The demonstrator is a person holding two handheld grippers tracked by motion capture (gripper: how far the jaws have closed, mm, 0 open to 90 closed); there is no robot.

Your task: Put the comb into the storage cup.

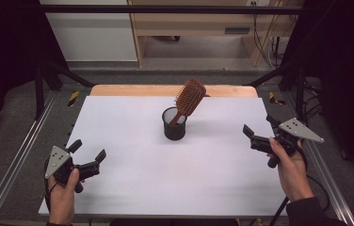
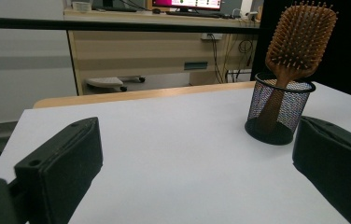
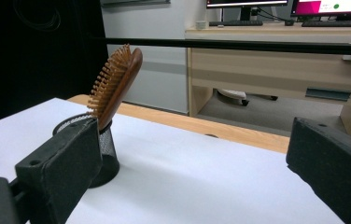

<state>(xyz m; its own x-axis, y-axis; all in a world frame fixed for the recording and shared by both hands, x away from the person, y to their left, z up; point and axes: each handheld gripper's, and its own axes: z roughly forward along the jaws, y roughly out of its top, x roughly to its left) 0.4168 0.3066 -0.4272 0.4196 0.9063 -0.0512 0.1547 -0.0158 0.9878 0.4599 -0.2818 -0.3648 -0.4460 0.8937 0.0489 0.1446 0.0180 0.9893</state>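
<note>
- The wooden hairbrush [image 1: 188, 100] stands handle-down in a black mesh cup [image 1: 174, 125], paddle head sticking out the top and tilted toward the far right.
- The cup sits around the middle of the white table [image 1: 132, 188], a bit toward the far edge.
- The left gripper [image 1: 89, 154] is held over the near-left part of the table, jaws spread wide with nothing between them. It's well apart from the cup.
- In the left gripper view, the brush [image 2: 299, 39] shows its bristle side, and the cup [image 2: 277, 112] is just off the inner edge of the right-hand jaw.
- The right gripper [image 1: 259, 127] is out at the right edge of the table, jaws also spread and empty, pointed roughly toward the cup.
- The right gripper view catches the brush [image 3: 116, 84] side-on, with the cup [image 3: 108, 156] partly hidden behind the left-hand jaw.
</note>
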